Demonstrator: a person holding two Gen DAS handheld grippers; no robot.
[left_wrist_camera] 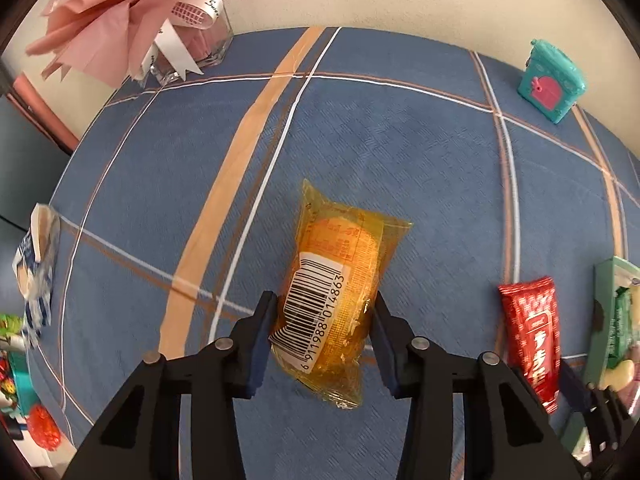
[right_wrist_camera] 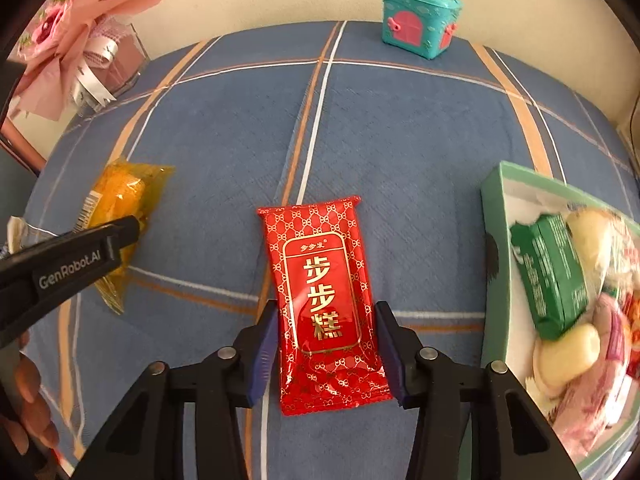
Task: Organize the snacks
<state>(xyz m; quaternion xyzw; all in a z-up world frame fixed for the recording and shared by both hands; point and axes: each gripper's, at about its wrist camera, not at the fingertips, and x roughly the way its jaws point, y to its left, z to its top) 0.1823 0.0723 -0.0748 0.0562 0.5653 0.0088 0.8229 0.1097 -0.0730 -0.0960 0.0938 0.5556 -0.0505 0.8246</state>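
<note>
A yellow snack packet (left_wrist_camera: 336,292) with a barcode lies on the blue plaid cloth (left_wrist_camera: 360,140). My left gripper (left_wrist_camera: 325,322) has its jaws on both sides of it, touching its sides. The packet also shows in the right wrist view (right_wrist_camera: 120,216). A red snack packet (right_wrist_camera: 324,304) with gold characters lies flat between the jaws of my right gripper (right_wrist_camera: 326,338), which stand just off its edges. It also shows in the left wrist view (left_wrist_camera: 532,332).
A green box (right_wrist_camera: 494,216) with several wrapped snacks stands at the right. A teal toy chest (right_wrist_camera: 420,20) sits at the back. A pink bouquet in a glass vase (left_wrist_camera: 200,40) stands back left. More snacks (left_wrist_camera: 36,276) lie at the left edge.
</note>
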